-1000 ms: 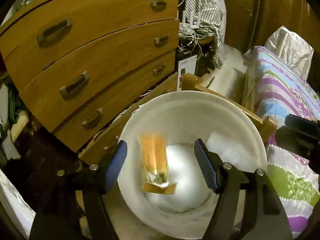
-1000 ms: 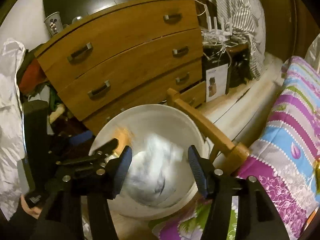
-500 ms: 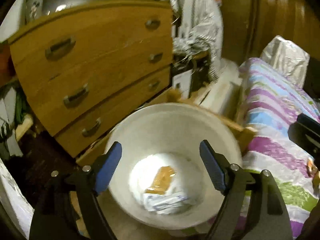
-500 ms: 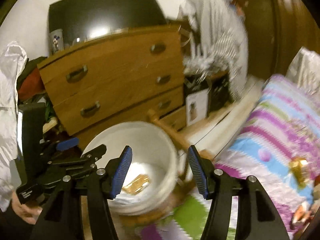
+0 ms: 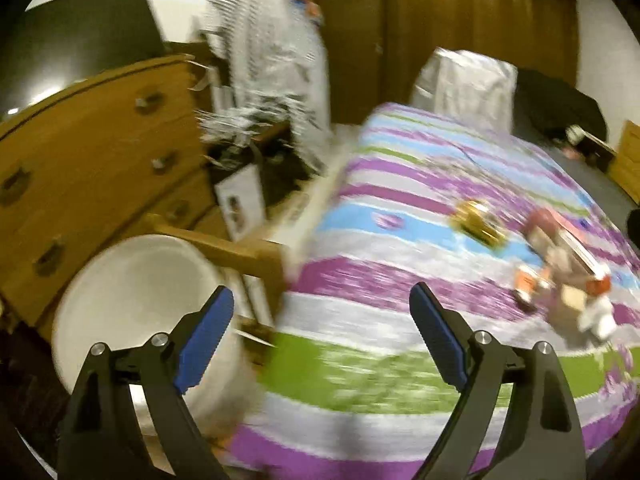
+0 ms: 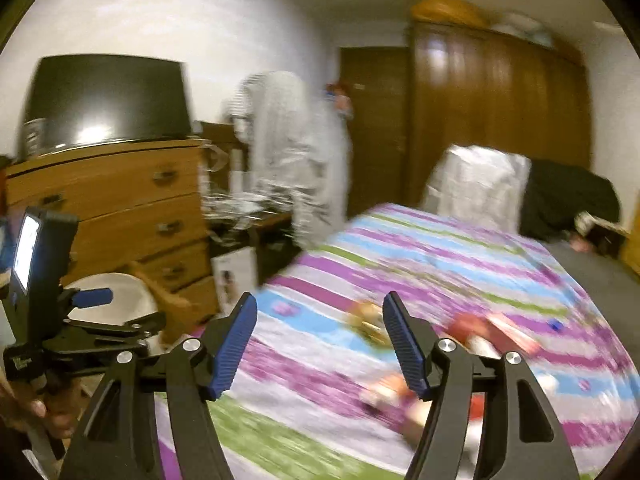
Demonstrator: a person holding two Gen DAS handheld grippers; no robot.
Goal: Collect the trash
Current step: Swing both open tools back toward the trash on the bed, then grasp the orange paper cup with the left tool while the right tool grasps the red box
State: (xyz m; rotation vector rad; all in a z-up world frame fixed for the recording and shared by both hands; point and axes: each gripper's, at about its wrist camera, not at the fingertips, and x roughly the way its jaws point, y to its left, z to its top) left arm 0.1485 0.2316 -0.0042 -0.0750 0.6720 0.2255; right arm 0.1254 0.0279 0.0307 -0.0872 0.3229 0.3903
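Trash (image 5: 560,268) scattered mid-right on striped bedspread (image 5: 400,308), gold wrapper (image 5: 478,222) just beside; white bin (image 5: 120,288) lower left. Left gripper (image 5: 320,344) spread wide, holding nothing; right gripper (image 6: 320,344) likewise parted, empty. Heavy blur: risk of overshooting, snagging fabric instead of wrapper.

1. The left gripper (image 5: 320,340) has its jaws spread wide, with nothing between the blue pads (image 5: 204,340).
2. The right gripper (image 6: 320,344) is also spread, somewhat narrower, and holds nothing.
3. Seen from the right wrist, the left gripper sits at the far left, level and pointing right, with the left hand (image 6: 24,408) gripping its handle.
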